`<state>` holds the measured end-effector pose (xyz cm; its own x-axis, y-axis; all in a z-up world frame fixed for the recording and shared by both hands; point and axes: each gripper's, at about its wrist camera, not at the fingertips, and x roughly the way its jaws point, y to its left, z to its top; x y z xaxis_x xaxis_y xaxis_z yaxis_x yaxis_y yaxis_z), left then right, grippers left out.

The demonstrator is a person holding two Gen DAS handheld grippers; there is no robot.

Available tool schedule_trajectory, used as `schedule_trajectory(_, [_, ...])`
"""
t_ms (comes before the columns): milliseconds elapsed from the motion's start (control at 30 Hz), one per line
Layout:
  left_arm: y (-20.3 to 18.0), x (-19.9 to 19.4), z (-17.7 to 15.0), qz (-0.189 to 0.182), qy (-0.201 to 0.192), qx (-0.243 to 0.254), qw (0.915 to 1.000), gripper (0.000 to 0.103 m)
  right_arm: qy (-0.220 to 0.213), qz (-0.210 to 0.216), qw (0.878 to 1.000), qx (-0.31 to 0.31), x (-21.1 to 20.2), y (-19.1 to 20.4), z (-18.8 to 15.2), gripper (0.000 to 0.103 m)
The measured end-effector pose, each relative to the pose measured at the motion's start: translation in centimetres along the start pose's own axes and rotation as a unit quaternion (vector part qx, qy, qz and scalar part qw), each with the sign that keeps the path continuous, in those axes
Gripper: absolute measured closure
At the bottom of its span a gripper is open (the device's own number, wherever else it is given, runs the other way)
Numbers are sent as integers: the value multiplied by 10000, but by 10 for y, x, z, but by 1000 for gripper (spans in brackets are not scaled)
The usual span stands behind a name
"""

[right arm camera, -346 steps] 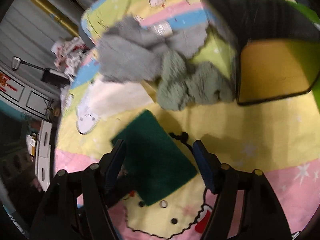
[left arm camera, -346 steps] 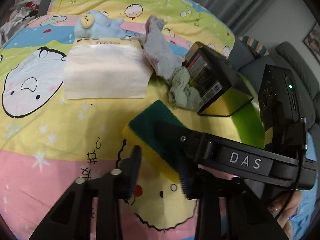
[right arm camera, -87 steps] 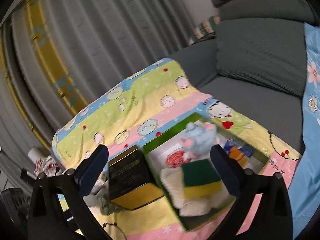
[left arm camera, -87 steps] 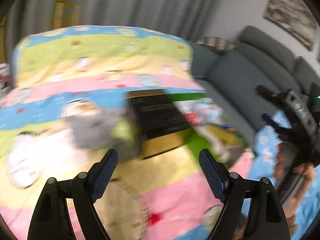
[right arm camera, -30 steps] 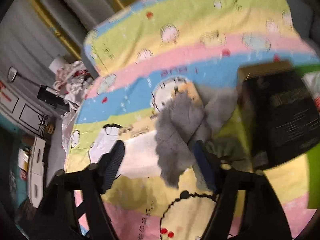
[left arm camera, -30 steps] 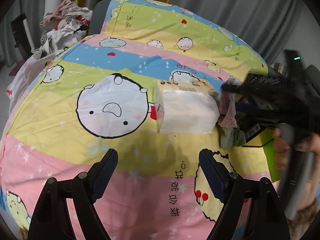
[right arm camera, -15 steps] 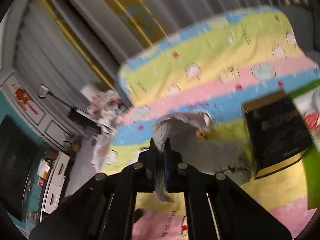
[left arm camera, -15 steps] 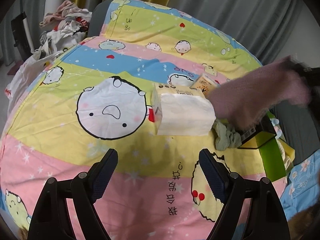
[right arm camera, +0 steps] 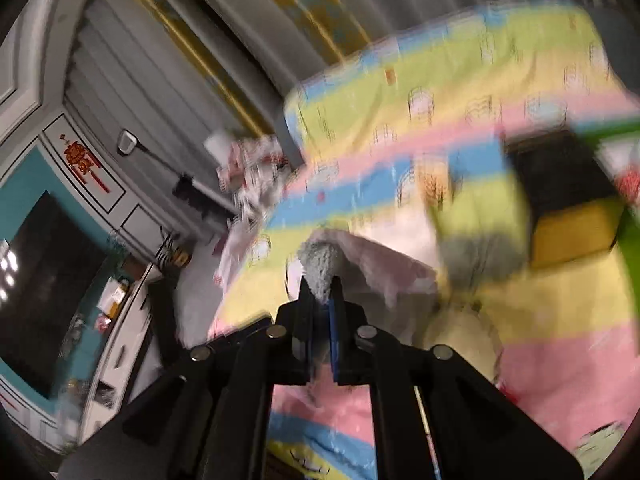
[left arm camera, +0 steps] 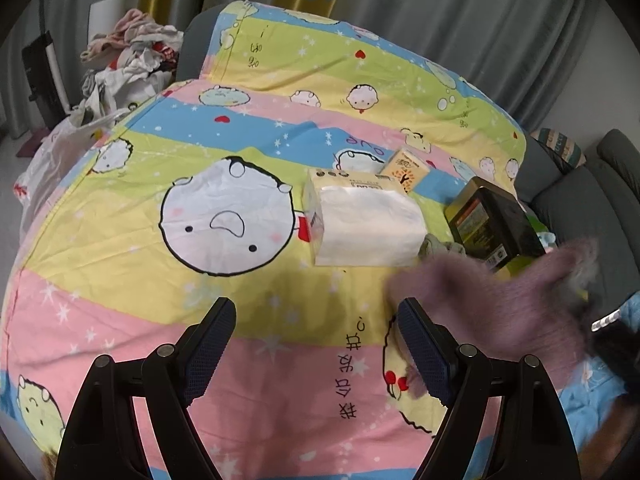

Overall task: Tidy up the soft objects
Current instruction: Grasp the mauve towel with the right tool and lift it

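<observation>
My right gripper [right arm camera: 320,300] is shut on a fluffy grey-pink towel [right arm camera: 320,268], which sticks out past the fingertips and drapes to the right. In the left wrist view the same towel [left arm camera: 500,300] hangs blurred in the air at the right, above the bedsheet. A small green-grey cloth [left arm camera: 438,246] lies between the white tissue pack [left arm camera: 368,224] and the black tin [left arm camera: 492,220]. My left gripper [left arm camera: 318,344] hovers open over the pink stripe of the sheet with nothing between its fingers.
A small orange packet [left arm camera: 408,164] lies behind the tissue pack. Part of a green box [right arm camera: 632,240] shows right of the black tin [right arm camera: 560,184]. A pile of clothes [left arm camera: 132,52] sits beyond the bed at the left, a grey sofa [left arm camera: 580,184] at the right.
The right gripper shut on the towel beside the tin, lifted it off the sheet and carried it nearer and to the right. The left gripper has stayed put.
</observation>
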<state>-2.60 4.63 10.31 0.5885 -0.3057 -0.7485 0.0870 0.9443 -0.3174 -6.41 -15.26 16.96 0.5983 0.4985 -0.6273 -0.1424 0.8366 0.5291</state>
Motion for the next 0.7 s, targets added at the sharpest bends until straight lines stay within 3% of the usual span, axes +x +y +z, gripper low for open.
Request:
schedule_trajectory(100, [-2, 3, -4, 54, 91, 30, 9999, 19, 517, -635, 9962, 286, 45, -31, -16, 95])
schedule_trajectory(233, [-7, 13, -11, 36, 297, 153, 9994, 19, 942, -1184, 9854, 787, 73, -68, -23, 94])
schedule_trajectory(300, [-7, 20, -12, 44, 416, 137, 9990, 19, 942, -1035, 9854, 969, 69, -74, -22, 92])
schedule_trajectory(367, [-9, 26, -14, 36, 508, 102, 9987, 19, 811, -947, 9874, 972, 56, -70, -15, 74])
schedule_trajectory(400, [-10, 30, -15, -9, 560, 98, 9984, 19, 710, -938, 9886, 934, 49, -67, -13, 50])
schedule_trajectory(433, [-11, 32, -15, -38, 591, 92, 9982, 19, 541, -919, 9906, 855, 41, -63, -10, 37])
schedule_trajectory(533, [-16, 42, -20, -172, 765, 16, 9969, 19, 442, -871, 9930, 669, 30, -53, 2, 35])
schedule_trajectory(700, [-27, 54, -24, -454, 877, 14, 9951, 19, 1154, -625, 9895, 608, 56, -54, 10, 34])
